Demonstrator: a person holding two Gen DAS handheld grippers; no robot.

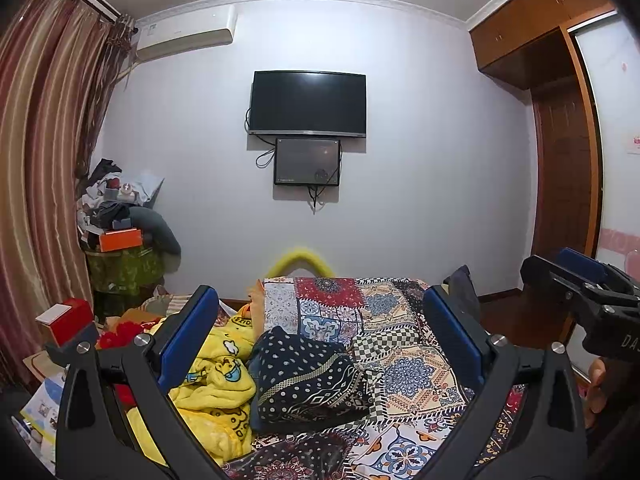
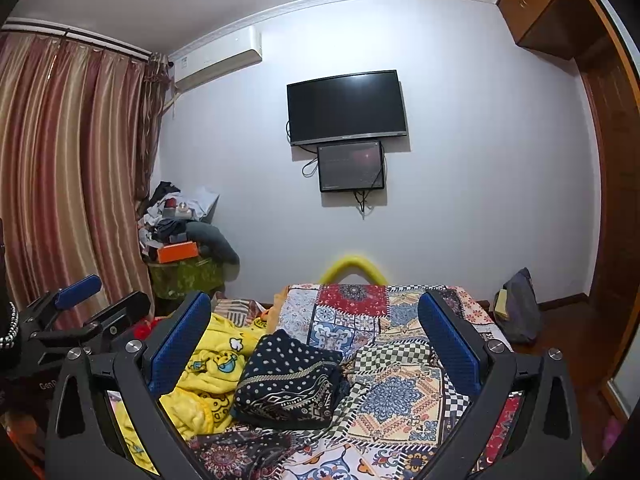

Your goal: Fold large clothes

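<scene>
Bedroom, folding under way | dark garment (image 1: 308,380) lies bundled mid-bed (image 1: 404,364), apparently folded, long axis roughly left-right, beside the yellow blanket (image 1: 216,384) still rumpled | left gripper (image 1: 320,344) and right gripper (image 2: 316,344) both spread wide, empty, held above the bed.

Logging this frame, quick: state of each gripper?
Left gripper: open, holding nothing.
Right gripper: open, holding nothing.

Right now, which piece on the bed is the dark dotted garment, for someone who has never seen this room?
Start at the patchwork bedspread. The dark dotted garment lies bunched on its near left part, beside the yellow cartoon blanket. It alone is navy with white dots.
</scene>
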